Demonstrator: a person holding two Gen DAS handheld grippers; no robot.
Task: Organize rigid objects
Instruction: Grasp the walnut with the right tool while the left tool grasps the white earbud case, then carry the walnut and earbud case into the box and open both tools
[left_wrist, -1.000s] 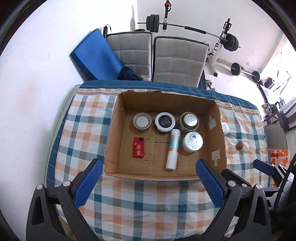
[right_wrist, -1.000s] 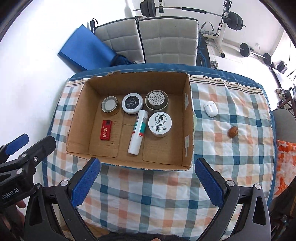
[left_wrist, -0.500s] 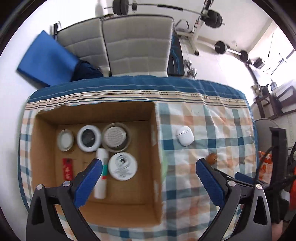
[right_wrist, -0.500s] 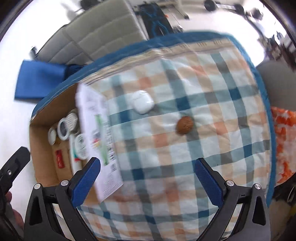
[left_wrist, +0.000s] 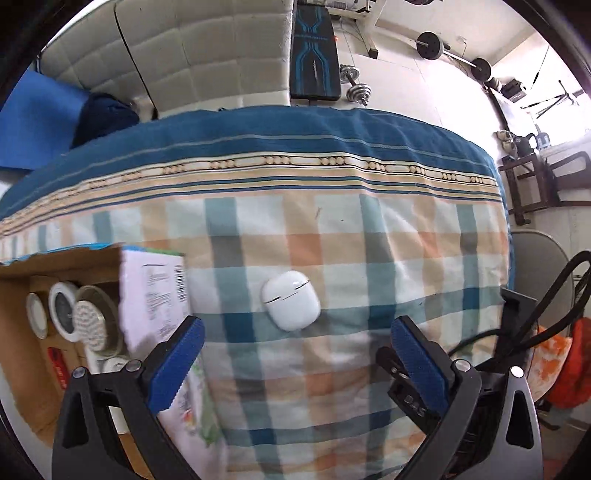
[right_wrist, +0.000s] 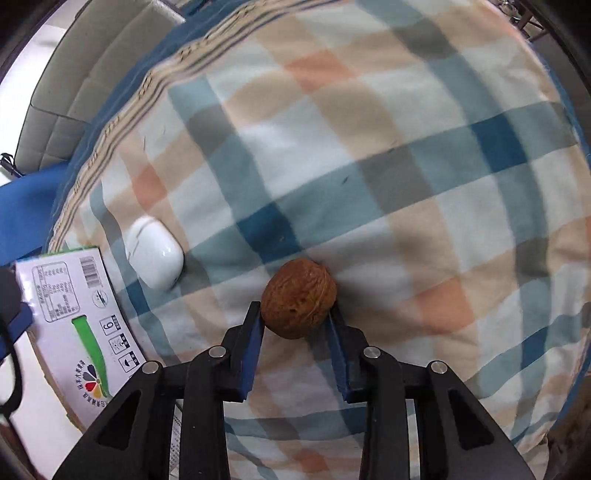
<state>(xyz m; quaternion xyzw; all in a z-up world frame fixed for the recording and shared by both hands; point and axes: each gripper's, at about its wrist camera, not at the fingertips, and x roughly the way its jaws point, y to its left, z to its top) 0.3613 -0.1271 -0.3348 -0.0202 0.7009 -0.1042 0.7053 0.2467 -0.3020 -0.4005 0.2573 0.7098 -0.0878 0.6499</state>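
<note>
A brown walnut (right_wrist: 299, 297) rests on the checked tablecloth (right_wrist: 369, 166), and my right gripper (right_wrist: 294, 310) is shut on it, a blue pad pressing each side. A white earbud case (right_wrist: 155, 254) lies to its left, beside the printed wall of the cardboard box (right_wrist: 74, 295). In the left wrist view the same case (left_wrist: 291, 304) sits just ahead of my left gripper (left_wrist: 297, 326), which points down and is open, with nothing between its fingers. The box (left_wrist: 22, 266) at the left holds round jars (left_wrist: 88, 325) and a small red item (left_wrist: 55, 363).
The cloth's blue border (left_wrist: 295, 140) marks the table's far edge. Beyond it stand grey padded chairs (left_wrist: 184, 55), a blue mat (left_wrist: 33, 122) and dumbbells (left_wrist: 354, 88) on the floor. An orange cloth (left_wrist: 565, 365) and black cables (left_wrist: 546, 306) lie at the right.
Both grippers moved right and down from in front of the box to the open cloth. The right jaws closed on the walnut. The left gripper came close over the earbud case.
</note>
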